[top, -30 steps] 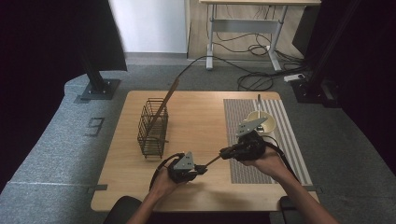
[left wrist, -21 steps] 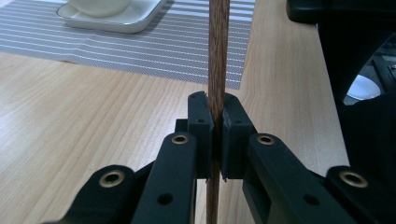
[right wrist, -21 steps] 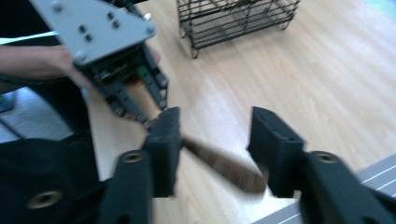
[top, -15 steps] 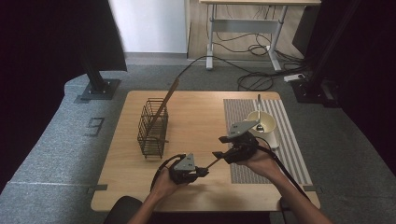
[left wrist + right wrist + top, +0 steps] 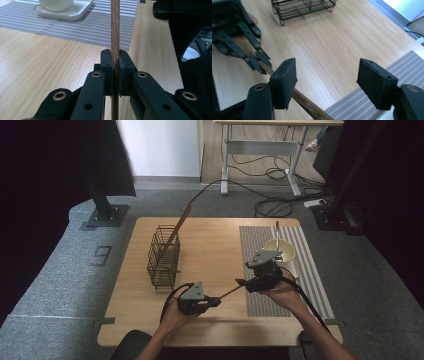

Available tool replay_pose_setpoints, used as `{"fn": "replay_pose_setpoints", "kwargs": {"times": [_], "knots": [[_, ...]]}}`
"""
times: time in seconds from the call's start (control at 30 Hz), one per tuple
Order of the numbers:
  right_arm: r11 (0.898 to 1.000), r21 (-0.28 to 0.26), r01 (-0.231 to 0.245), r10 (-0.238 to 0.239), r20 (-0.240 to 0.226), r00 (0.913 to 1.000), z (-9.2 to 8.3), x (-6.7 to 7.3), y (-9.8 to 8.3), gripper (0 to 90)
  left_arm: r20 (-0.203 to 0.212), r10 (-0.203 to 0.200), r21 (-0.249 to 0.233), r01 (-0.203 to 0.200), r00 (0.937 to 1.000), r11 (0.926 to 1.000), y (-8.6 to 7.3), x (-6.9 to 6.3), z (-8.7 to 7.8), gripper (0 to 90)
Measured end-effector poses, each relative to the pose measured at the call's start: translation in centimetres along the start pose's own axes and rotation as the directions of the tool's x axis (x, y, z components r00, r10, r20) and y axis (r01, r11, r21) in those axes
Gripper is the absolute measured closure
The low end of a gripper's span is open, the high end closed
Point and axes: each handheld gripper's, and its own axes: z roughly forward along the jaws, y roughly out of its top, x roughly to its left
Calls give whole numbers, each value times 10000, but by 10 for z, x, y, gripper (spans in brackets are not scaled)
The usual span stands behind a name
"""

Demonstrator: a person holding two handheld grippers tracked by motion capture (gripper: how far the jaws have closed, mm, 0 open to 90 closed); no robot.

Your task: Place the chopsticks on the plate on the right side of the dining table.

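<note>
High view: The left gripper point(image 5: 212, 301) is at the near edge of the wooden table point(image 5: 220, 245), clamped on one end of a thin wooden stick point(image 5: 229, 293). The stick runs up and to the right toward the right gripper point(image 5: 241, 283), which sits over the near left edge of the striped placemat point(image 5: 305, 265). A wire basket point(image 5: 163, 257) stands to the left on the table with a longer wooden stick point(image 5: 177, 231) leaning out of it. A white cup point(image 5: 286, 251) rests on a white saucer point(image 5: 294, 268) on the placemat, just behind the right gripper.

Left gripper view: The left gripper's jaws are closed tightly on the wooden stick point(image 5: 115, 37), which passes upright between the pads. Placemat point(image 5: 82, 27) and saucer point(image 5: 67, 15) lie beyond.

Right gripper view: The right gripper's jaws have just been opening and stand apart. The wooden stick point(image 5: 307, 103) lies against the left pad point(image 5: 284, 82), clear of the right pad point(image 5: 375, 85). The left gripper point(image 5: 263, 63) holds the stick's far end. The wire basket point(image 5: 302, 7) stands beyond.
</note>
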Motion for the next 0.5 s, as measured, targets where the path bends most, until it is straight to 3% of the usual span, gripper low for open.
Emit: {"fn": "replay_pose_setpoints", "kwargs": {"times": [0.3,0.5], "knots": [[9973,117,-720,715,412,9966,1,-22,-25,310,73,76,91,-77,9999,9999,0,0,0,847],[9980,137,-610,606,264,9978,-3,-22,-23,300,273,89,393,-99,9996,9992,1,0,3,850]]}}
